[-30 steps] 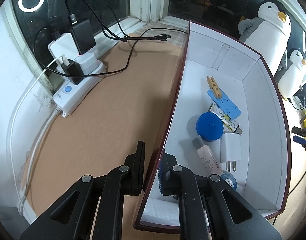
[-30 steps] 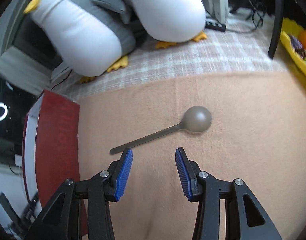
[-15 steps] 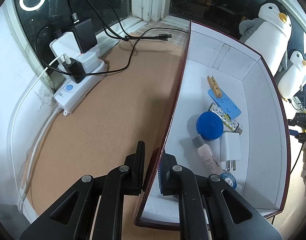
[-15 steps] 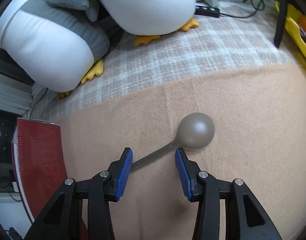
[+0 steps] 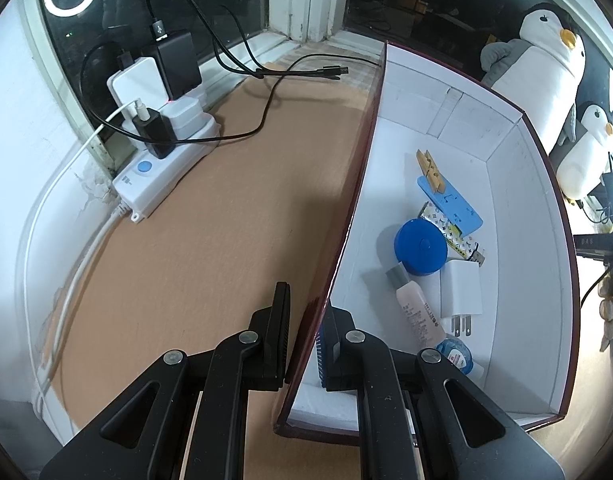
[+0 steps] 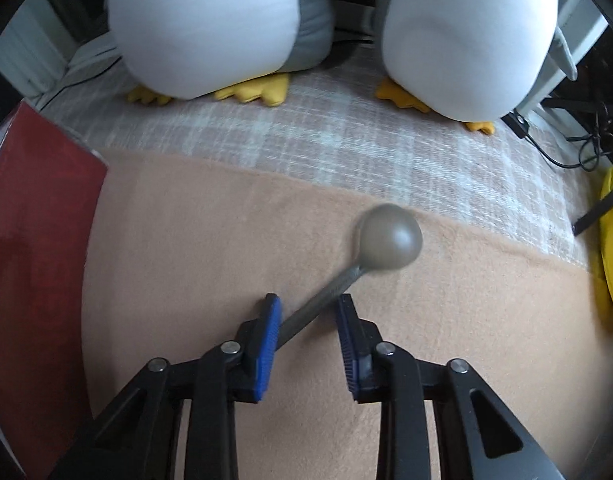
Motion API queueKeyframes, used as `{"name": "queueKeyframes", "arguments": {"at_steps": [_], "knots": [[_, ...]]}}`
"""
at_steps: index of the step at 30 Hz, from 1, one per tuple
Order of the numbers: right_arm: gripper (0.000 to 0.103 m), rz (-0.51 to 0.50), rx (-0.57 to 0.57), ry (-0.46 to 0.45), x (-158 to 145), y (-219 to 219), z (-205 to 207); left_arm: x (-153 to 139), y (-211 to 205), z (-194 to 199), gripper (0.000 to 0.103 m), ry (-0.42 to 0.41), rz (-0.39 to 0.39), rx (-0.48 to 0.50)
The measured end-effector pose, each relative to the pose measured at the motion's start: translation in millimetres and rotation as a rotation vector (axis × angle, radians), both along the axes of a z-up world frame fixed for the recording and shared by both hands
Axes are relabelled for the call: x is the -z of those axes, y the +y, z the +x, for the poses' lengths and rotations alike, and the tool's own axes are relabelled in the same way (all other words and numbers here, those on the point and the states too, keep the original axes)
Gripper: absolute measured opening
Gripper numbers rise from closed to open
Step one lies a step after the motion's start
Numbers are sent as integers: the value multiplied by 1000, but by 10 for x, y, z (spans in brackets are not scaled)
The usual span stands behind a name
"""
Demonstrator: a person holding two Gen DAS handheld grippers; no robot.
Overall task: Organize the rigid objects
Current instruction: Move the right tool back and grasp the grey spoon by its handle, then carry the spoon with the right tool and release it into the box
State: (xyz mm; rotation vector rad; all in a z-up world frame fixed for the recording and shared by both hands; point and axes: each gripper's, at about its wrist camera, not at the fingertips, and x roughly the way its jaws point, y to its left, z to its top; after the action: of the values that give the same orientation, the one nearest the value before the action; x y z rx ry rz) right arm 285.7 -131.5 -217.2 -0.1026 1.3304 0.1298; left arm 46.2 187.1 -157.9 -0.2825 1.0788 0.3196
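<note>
Grey spoon (image 6: 382, 242) handle lies between closing right gripper (image 6: 308, 316) jaws

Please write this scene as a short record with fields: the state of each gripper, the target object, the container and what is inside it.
left gripper: shut on the box wall
right gripper: jaws just closing around the spoon handle, not yet pressing it
target: grey spoon, lying on the tan cloth
container: box, red outside, white inside
contents: clothespin, blue round case, white charger, tube
</note>
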Motion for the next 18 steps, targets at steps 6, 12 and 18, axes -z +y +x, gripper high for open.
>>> {"name": "queueKeyframes", "arguments": {"at_steps": [6,12,18], "knots": [[10,39,-36,7,0,-66,-169,-4,2,-20,10,-3,-4,-2],[7,87,-56,6,-14,-159,-421,-5,-1,-25,11,-3,-2,-1],[7,141,-50,12,-64,-280,-614,6,-22,-21,15,-3,-6,4]]}}
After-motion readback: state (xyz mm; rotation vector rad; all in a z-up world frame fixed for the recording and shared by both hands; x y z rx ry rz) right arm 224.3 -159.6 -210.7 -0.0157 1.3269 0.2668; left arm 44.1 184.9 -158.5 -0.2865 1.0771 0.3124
